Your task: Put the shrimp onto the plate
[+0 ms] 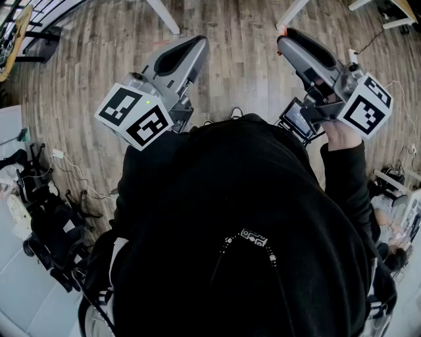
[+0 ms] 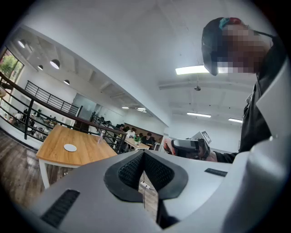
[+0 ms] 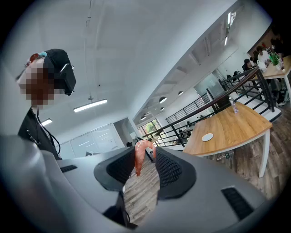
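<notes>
A curled pink shrimp hangs between the pads at the tip of my right gripper, which is shut on it. In the head view that gripper is raised at the upper right over the wood floor, with a speck of orange shrimp at its tip. My left gripper has its tips together and holds nothing; it shows at the upper left. A small white plate lies on a distant wooden table, also seen as the plate in the left gripper view.
The person's black-clad body fills the lower head view. A bottle stands on the table near black railings. Cables and gear lie on the floor at the left. White table legs stand ahead.
</notes>
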`<state>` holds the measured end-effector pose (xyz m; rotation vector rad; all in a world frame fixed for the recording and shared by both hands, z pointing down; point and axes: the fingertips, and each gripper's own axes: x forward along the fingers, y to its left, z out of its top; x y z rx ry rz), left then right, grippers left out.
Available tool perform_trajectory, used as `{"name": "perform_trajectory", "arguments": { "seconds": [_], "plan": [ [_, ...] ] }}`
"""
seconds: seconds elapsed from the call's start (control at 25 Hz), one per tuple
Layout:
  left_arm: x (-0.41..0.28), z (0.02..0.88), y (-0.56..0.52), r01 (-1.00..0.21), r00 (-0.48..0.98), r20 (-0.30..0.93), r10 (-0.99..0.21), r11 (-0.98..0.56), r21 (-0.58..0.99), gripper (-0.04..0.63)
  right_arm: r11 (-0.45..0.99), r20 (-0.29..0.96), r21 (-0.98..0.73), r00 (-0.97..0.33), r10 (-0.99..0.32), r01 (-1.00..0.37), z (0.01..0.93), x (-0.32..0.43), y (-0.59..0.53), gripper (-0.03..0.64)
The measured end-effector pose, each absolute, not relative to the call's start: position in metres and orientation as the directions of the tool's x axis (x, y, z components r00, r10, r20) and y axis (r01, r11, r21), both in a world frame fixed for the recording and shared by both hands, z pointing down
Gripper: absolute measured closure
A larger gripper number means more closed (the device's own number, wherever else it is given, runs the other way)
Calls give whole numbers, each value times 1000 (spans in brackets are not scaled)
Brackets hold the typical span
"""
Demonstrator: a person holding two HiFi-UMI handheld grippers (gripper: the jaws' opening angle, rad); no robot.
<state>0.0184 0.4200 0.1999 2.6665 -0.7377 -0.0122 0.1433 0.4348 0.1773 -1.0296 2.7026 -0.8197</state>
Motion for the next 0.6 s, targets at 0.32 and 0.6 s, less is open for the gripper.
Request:
{"name": "perform_trajectory", "arguments": {
  "seconds": [0.32,0.6],
  "plan": [
    [31,195,420,-441,890,57,-452,-825,353,597,611,44,-554,-753,-657,-566,180,152,428,463],
    [38,197,418,-440,893,75,-443,-829,344,597,624,19,-564,-764,-644,-541,178,160,417,463]
  ]
}}
